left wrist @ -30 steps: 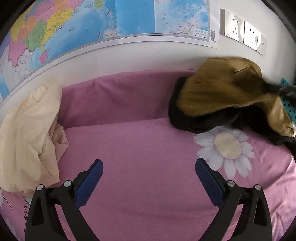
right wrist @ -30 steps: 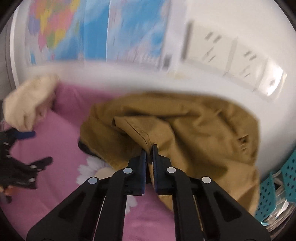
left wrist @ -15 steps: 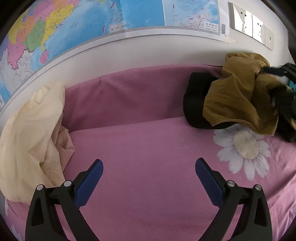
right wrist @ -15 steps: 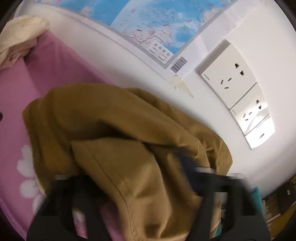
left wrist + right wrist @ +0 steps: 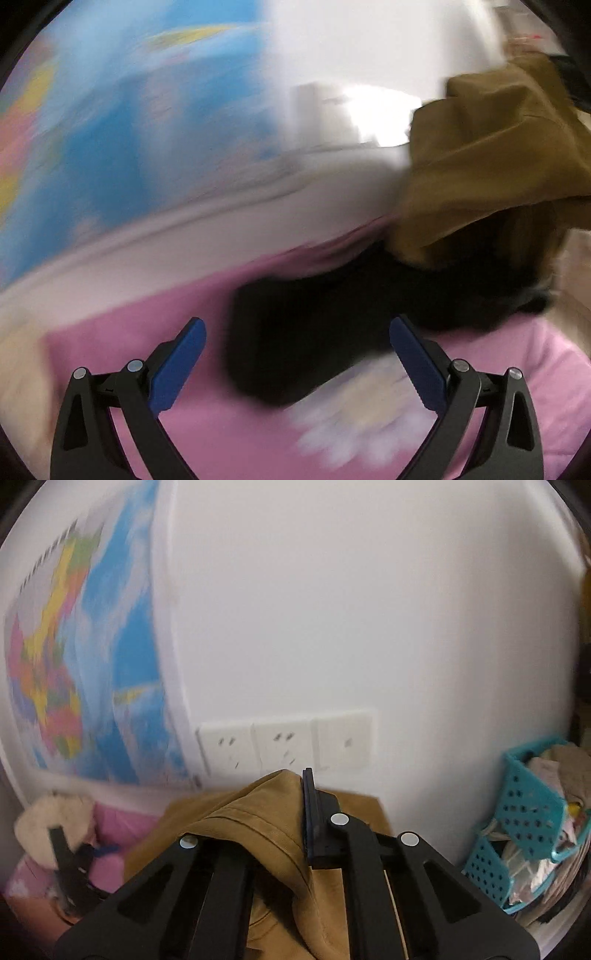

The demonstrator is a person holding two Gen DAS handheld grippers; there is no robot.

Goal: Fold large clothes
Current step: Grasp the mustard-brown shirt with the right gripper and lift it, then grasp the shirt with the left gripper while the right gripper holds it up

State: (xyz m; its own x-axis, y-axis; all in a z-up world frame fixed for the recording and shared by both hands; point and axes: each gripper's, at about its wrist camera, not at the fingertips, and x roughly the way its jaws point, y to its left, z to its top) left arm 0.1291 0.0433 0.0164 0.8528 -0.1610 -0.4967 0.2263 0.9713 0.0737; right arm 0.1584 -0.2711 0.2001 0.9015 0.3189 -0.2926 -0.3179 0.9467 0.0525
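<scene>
A mustard-brown garment hangs from my right gripper, which is shut on a fold of it and holds it up in front of the wall. In the blurred left wrist view the same brown garment hangs at the upper right, above a black garment lying on the pink bedsheet. My left gripper is open and empty, just in front of the black garment. It also shows small in the right wrist view.
A world map and wall sockets are on the white wall behind the bed. A cream blanket lies at the bed's left end. Teal perforated baskets full of items stand at the right.
My right gripper has lifted the brown garment well up off the bed, uncovering the black garment. My left gripper has swung right toward the black garment, still open.
</scene>
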